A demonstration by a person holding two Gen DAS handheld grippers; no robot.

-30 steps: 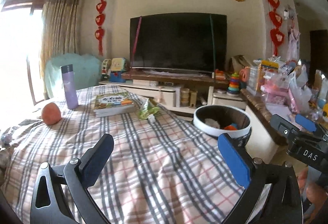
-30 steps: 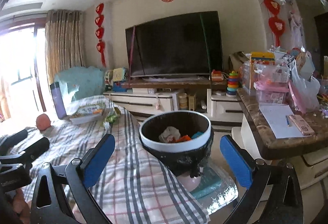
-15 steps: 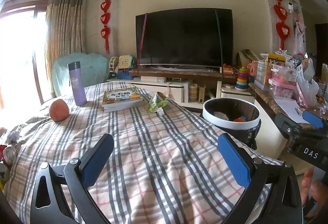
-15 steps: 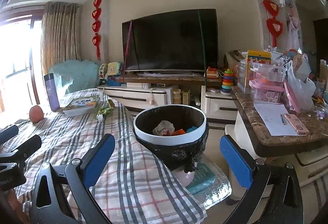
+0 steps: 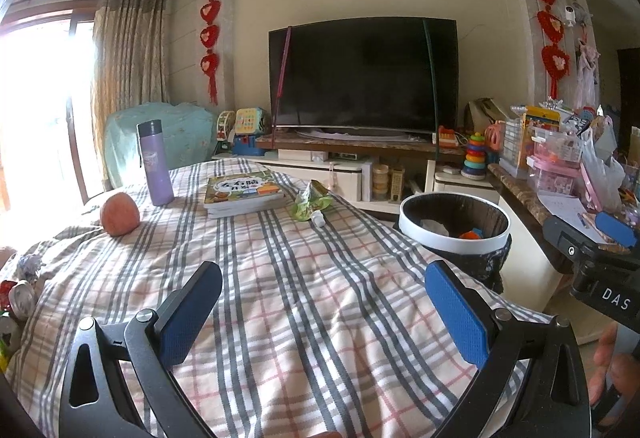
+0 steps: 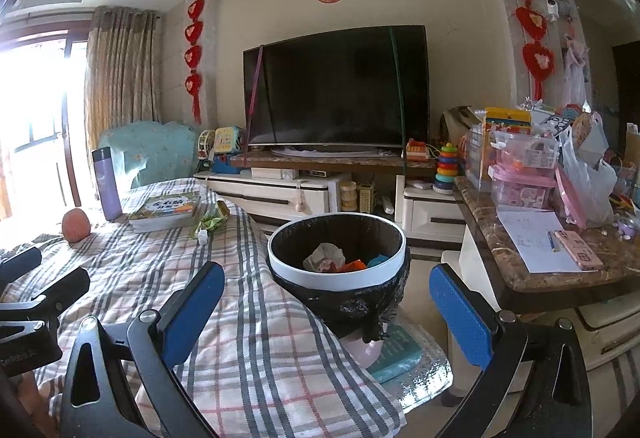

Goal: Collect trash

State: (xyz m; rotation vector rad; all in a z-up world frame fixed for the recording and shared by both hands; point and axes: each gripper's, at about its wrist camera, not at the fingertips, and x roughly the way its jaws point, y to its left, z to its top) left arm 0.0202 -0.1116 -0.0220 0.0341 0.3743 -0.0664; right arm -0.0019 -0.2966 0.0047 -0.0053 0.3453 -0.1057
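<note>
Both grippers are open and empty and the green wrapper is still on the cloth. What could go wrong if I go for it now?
1. The green wrapper lies close beside the book, with a small white cap at its near end; a wide left gripper might snag the book or knock the cap away.
2. The plaid cloth is loose and wrinkled, so closing low may pinch fabric.
3. The bin stands off the table's edge; an early release could drop short.
</note>
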